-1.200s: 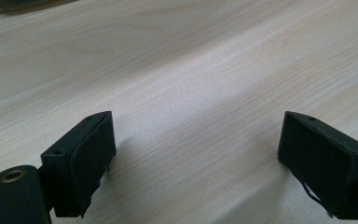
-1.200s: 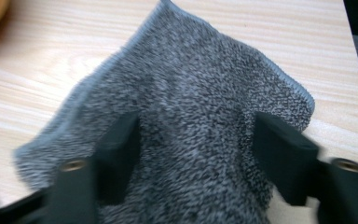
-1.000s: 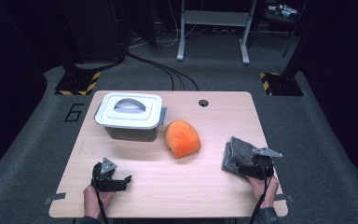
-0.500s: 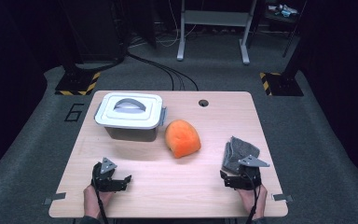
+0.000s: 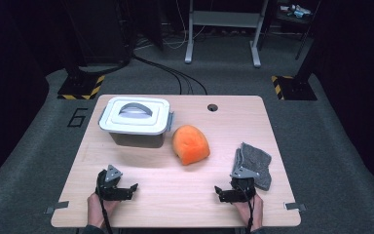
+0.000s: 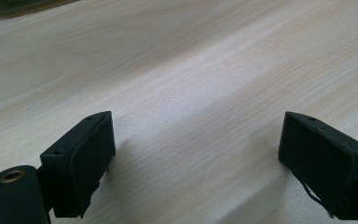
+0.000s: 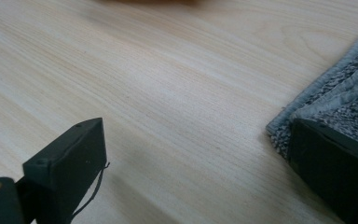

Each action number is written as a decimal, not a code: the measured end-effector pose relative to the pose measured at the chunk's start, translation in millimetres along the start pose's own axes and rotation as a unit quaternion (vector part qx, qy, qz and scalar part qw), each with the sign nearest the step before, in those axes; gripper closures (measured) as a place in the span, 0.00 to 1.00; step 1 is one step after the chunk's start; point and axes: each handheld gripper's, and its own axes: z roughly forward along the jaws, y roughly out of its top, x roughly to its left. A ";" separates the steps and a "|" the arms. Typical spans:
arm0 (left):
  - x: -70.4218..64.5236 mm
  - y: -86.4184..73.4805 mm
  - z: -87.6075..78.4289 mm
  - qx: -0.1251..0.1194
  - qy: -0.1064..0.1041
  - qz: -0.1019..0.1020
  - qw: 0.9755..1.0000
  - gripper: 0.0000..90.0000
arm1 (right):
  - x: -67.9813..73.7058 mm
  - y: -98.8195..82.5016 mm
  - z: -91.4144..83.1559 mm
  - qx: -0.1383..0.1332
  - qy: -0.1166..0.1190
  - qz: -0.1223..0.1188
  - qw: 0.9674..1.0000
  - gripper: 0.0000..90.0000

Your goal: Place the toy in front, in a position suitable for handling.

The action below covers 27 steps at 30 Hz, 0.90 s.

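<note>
Both fingers of the right gripper (image 5: 230,191) stand wide apart with nothing between them; they have just been opening, and the cloth (image 5: 253,165) lies free on the table (image 5: 185,195). In the right gripper view the near corner of the cloth (image 7: 335,100) sits just beyond the right-hand finger (image 7: 335,172), which overlaps that edge from this angle, though I cannot tell whether it touches. The other finger (image 7: 67,163) is well clear of it, over bare wood.

From the high view the cloth is a grey folded pad, longer than wide. Its long axis runs away from the fingers toward the far side of the table, leaning slightly toward the right edge. Its near end lies just past the right gripper, partly under that gripper's grey plate.

Left gripper (image 5: 121,190) fingers are spread just as wide, with only bare table between them; one finger (image 6: 81,163) and the other (image 6: 328,163) rest low over the wood. The cloth is well apart from them, across the near side of the table.

Beyond both pairs of fingers, toward the middle, sits an orange lump (image 5: 191,144), and beside it a lidded box (image 5: 135,120), farther out from the left fingers.
</note>
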 end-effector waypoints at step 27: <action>-35.6 61.7 14.2 -0.042 -0.065 0.038 0.996 0.13 | 3.3 -0.4 4.6 0.020 -0.006 -0.013 1.000 0.05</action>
